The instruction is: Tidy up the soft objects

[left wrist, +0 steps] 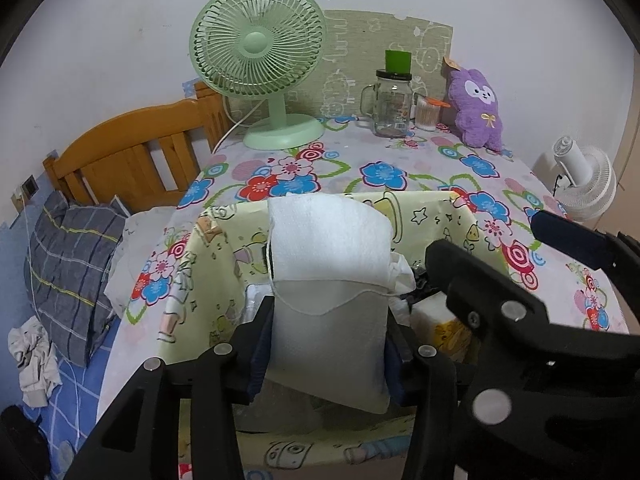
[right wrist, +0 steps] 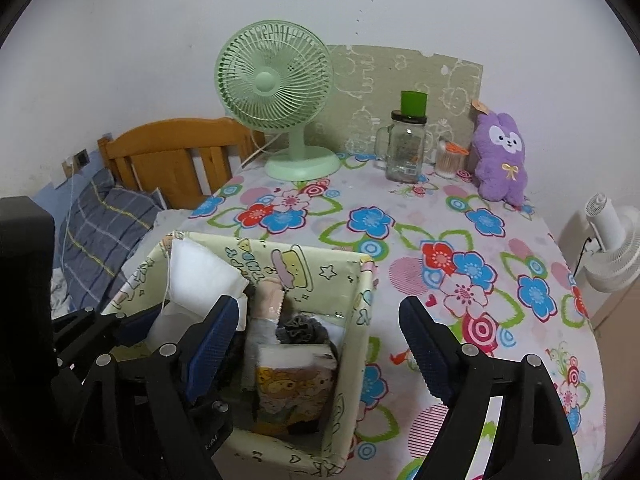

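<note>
Left wrist view: left gripper (left wrist: 326, 344) angled downward, fingers clamping white pouch (left wrist: 330, 284).

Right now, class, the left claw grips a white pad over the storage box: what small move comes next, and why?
Probably lower the white pad into the box and release: the left claw holds it above the opening, and the right claw is open, empty.

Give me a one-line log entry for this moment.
left gripper: shut on white pad over fabric box | right gripper: open, empty | purple plush: on table, not yet boxed
</note>
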### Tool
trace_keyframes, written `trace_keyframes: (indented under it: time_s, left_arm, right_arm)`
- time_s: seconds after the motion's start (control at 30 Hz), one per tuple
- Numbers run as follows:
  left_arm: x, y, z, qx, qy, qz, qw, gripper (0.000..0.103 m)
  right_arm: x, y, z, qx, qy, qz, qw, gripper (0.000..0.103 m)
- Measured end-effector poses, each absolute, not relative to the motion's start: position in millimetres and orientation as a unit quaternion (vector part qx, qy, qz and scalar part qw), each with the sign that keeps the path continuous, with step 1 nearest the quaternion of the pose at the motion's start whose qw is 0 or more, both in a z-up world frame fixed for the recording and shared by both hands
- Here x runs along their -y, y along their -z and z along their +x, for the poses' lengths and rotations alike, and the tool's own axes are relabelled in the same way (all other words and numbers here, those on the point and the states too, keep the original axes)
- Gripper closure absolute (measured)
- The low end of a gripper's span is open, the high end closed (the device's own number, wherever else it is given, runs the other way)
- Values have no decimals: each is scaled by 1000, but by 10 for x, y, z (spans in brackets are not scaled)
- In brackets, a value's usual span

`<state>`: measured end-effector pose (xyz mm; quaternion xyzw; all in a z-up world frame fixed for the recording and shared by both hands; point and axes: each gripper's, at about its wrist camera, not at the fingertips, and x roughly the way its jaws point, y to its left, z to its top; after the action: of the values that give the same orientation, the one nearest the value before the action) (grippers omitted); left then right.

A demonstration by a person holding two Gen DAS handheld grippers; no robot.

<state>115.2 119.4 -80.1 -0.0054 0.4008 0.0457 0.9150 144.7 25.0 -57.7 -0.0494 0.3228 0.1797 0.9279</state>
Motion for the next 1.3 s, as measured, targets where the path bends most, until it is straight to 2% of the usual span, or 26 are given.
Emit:
trace_keyframes:
  time_s: [0.23, 0.33, 0.4, 0.8, 1.3]
  left_arm:
    - [-1092, 852, 1263, -404, -34, -6, 914, 48]
    - [-1075, 885, 1300, -407, -47, -5, 912, 40]
    - [-1103, 907, 1325, -411, -62, -11, 909, 31]
    - [-1093, 806, 1202, -397, -86, -3, 914, 11]
    - [-896, 513, 980, -361, -70, 11, 930, 8]
  right_arm:
    - [-164, 645, 1544, -336, -160, -48, 927, 18]
    - [-124, 689, 1588, -343, -156, -44, 925, 18]
    - [-107, 711, 1606, -347, -156, -43, 924, 18]
    - [-5, 700, 1580, -347, -163, -30, 923, 18]
    - [200, 452, 1345, -318, -164, -17, 934, 18]
